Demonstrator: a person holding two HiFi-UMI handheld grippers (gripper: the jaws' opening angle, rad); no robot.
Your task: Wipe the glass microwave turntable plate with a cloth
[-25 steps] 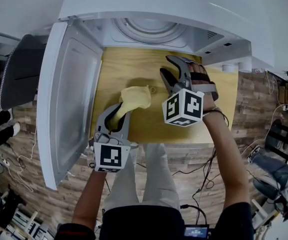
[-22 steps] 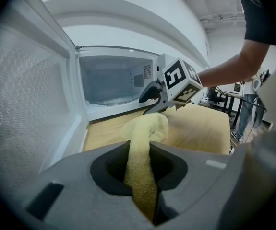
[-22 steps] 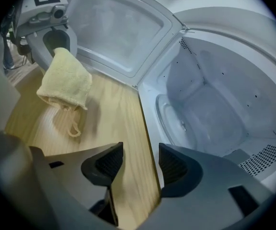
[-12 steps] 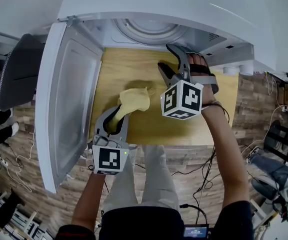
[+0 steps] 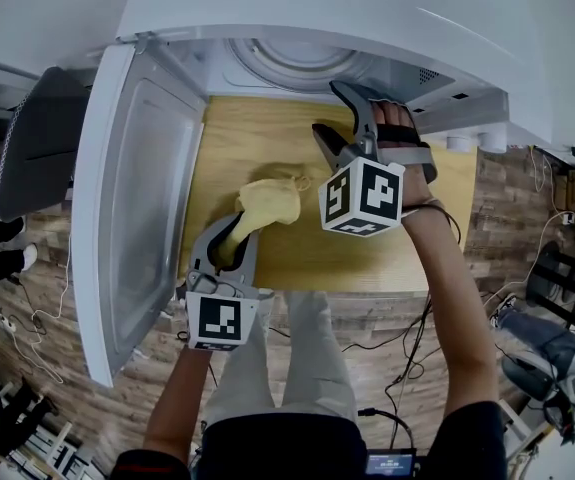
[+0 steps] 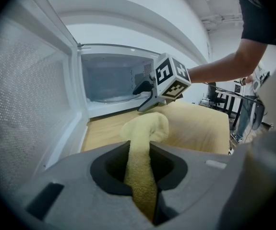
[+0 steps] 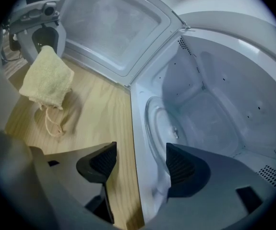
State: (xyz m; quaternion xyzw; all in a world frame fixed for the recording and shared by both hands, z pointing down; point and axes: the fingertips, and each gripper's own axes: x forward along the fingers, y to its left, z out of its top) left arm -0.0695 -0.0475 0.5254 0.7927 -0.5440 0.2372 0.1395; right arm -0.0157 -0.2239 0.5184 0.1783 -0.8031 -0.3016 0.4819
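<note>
Gripping the cloth (image 5: 270, 204), the left claw (image 5: 235, 228) rests; right claw (image 7: 135, 163), just opened, empty near the plate (image 7: 158, 124).

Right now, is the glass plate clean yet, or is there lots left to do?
Not yet. Done: the microwave door is open and the left gripper is shut on the yellow cloth. In hand: the right gripper, jaws just opened wide and empty, points at the glass plate inside. Left: all the wiping; the cloth is outside, over the table.
</note>
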